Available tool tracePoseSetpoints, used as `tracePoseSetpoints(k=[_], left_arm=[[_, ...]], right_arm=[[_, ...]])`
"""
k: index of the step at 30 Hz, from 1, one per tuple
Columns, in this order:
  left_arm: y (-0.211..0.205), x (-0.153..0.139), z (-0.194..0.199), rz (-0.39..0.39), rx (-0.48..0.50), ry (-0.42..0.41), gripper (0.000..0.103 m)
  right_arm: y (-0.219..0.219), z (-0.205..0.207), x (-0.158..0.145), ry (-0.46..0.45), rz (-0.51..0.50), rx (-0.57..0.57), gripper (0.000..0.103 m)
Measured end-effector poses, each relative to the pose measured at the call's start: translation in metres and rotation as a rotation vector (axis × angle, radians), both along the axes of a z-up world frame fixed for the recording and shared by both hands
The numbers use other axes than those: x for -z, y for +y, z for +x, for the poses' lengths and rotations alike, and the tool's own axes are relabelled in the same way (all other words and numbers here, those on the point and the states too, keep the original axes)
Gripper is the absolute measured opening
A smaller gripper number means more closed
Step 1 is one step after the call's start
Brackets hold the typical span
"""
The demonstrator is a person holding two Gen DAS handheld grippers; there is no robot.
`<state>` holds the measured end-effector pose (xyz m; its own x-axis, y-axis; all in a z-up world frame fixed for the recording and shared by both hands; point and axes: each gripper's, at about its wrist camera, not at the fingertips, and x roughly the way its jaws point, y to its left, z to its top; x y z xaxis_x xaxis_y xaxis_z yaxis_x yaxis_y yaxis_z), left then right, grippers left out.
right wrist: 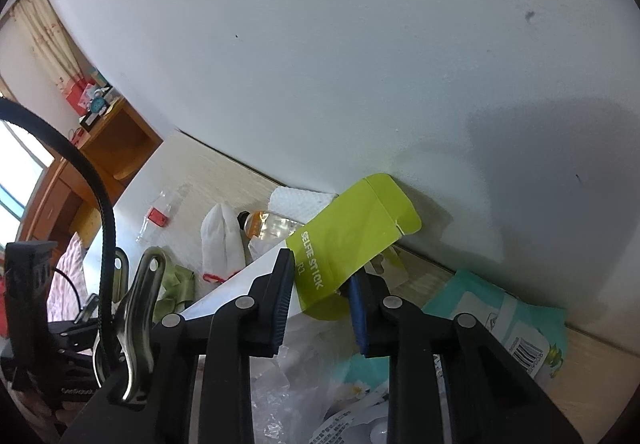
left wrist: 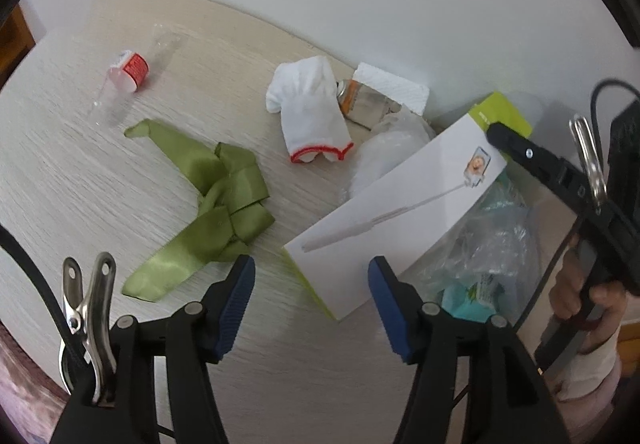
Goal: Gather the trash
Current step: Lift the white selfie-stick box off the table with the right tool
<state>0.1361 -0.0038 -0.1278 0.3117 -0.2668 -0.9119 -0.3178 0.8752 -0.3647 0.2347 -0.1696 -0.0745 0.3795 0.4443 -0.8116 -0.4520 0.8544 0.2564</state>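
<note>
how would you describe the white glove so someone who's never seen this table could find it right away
Start at the pale wood-grain table and follow its far edge along the white wall. The white glove lies near that edge, right of the knotted green ribbon and beside a small bottle with an orange label. It is the only soft white cloth item with a red-trimmed cuff.

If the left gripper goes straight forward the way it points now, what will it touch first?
Probably the near corner of the white selfie-stick box, which lies just ahead between the open left gripper fingers. Depth is unclear; it might meet the bare table first.
</note>
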Motion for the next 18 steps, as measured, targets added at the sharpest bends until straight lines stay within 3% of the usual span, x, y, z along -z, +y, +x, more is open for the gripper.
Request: tracePoseSetpoints(k=[6,18], left_arm=[[-0.002,0.003,0.004,-0.063,-0.013,-0.027,0.062],[0.002,0.002,-0.001,-0.075,-0.042,-0.053,0.06]], right_arm=[[-0.003,-0.004,-0.005,-0.004,0.011,0.0,0.027],[-0.004,-0.021,-0.019,-0.035,0.011,0.005,0.027]])
